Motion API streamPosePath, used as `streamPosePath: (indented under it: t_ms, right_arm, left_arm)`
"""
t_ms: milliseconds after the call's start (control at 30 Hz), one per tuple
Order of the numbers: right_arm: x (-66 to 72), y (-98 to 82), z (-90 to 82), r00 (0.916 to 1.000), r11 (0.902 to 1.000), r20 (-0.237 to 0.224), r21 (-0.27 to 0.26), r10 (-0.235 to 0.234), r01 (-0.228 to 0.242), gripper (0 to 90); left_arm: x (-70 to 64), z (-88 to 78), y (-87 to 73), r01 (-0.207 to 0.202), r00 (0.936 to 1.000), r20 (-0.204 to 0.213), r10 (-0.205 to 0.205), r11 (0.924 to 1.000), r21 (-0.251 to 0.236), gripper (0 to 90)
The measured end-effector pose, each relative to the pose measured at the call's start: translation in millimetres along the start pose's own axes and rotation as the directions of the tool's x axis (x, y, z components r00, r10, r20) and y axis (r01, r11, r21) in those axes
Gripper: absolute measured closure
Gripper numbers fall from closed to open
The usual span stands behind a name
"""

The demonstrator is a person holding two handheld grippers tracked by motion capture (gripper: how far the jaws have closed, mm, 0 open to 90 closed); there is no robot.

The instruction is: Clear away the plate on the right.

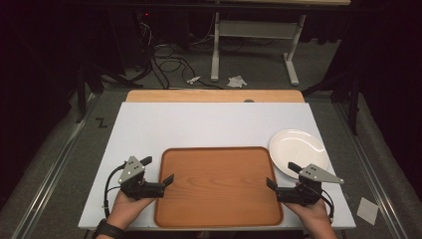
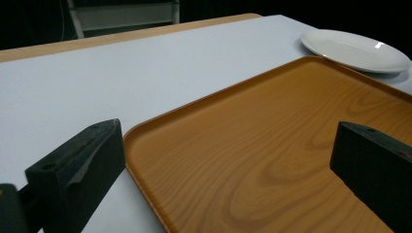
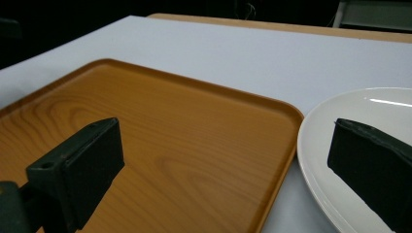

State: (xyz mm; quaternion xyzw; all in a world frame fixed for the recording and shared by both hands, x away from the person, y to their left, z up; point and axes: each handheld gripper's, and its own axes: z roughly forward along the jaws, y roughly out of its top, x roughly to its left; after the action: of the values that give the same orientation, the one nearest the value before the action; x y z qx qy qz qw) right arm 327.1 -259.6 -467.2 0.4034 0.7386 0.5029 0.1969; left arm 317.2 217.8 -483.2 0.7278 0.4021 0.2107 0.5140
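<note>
Wooden tray (image 1: 219, 186) between open grippers

A white board (image 1: 209, 124) covers most of the table, and a strip of bare wooden tabletop (image 1: 214, 95) shows along its far edge. A wooden tray (image 1: 219, 184) with a raised rim and rounded corners lies at the near middle of the board. A white plate (image 1: 298, 149) rests just beside the tray's far right corner. Beyond the table, on the grey floor, stands the white metal frame of another table (image 1: 254, 45). Black cables (image 1: 169, 64) lie tangled to the left of that frame, with crumpled scraps of white paper (image 1: 236, 80) near its feet. A pale square (image 1: 367, 210) sits on the floor at the near right.
</note>
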Motion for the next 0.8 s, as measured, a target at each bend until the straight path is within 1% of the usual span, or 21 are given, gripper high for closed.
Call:
streamPosePath:
  t_ms: [67, 133, 200, 233, 333, 433, 567, 733, 800]
  right_arm:
    - [-0.8, 0.0, -0.2, 1.0, 1.0, -0.004, -0.005, 0.002, -0.002, 1.1]
    - [-1.2, 0.0, -0.6, 1.0, 1.0, 0.002, 0.001, -0.001, 0.001, 1.1]
    - [-1.2, -0.2, -1.1, 1.0, 1.0, 0.0, 0.004, 0.002, -0.002, 1.1]
    - [-0.8, -0.4, -1.3, 1.0, 1.0, 0.001, 0.003, -0.004, 0.004, 1.1]
    - [-0.4, -0.2, -1.4, 1.0, 1.0, 0.001, -0.002, -0.007, 0.007, 1.1]
    - [-0.3, -0.3, -0.4, 0.9999, 0.9999, 0.0, 0.002, -0.014, 0.014, 1.1]
    - [0.4, -0.5, -0.1, 0.9999, 0.9999, -0.002, 0.006, -0.014, 0.014, 1.1]
    - [0.2, -0.8, 1.1, 0.9998, 0.9997, -0.003, 0.011, -0.021, 0.021, 1.4]
    - [-0.1, -1.6, 1.5, 0.9997, 0.9996, 0.0, -0.008, -0.025, 0.025, 1.5]
  left_arm:
    - [-0.1, 0.5, 0.0, -0.008, 1.0, 0.003, 0.008, 0.9999, 0.006, 0.0]
    - [-1.4, 2.2, -0.2, -0.016, 0.9999, 0.007, 0.016, 0.9998, 0.014, 0.1]
    - [-2.8, 3.6, -0.5, -0.034, 0.9994, 0.007, 0.034, 0.9992, 0.021, 0.2]
    - [-3.5, 3.8, -0.5, -0.047, 0.9988, 0.014, 0.047, 0.9986, 0.024, 0.6]
    - [-3.8, 4.1, -0.9, -0.055, 0.9983, 0.018, 0.054, 0.9983, 0.021, 1.5]
    - [-4.2, 4.1, -1.4, -0.07, 0.9974, 0.02, 0.069, 0.9971, 0.03, 2.9]
    - [-5.1, 4.5, -1.8, -0.077, 0.9969, 0.021, 0.076, 0.9965, 0.033, 3.5]
    - [-4.8, 4.2, -1.7, -0.079, 0.9968, 0.003, 0.079, 0.9965, 0.027, 2.1]
    - [-4.2, 4.3, -1.5, -0.075, 0.9972, -0.001, 0.075, 0.9967, 0.03, 1.6]
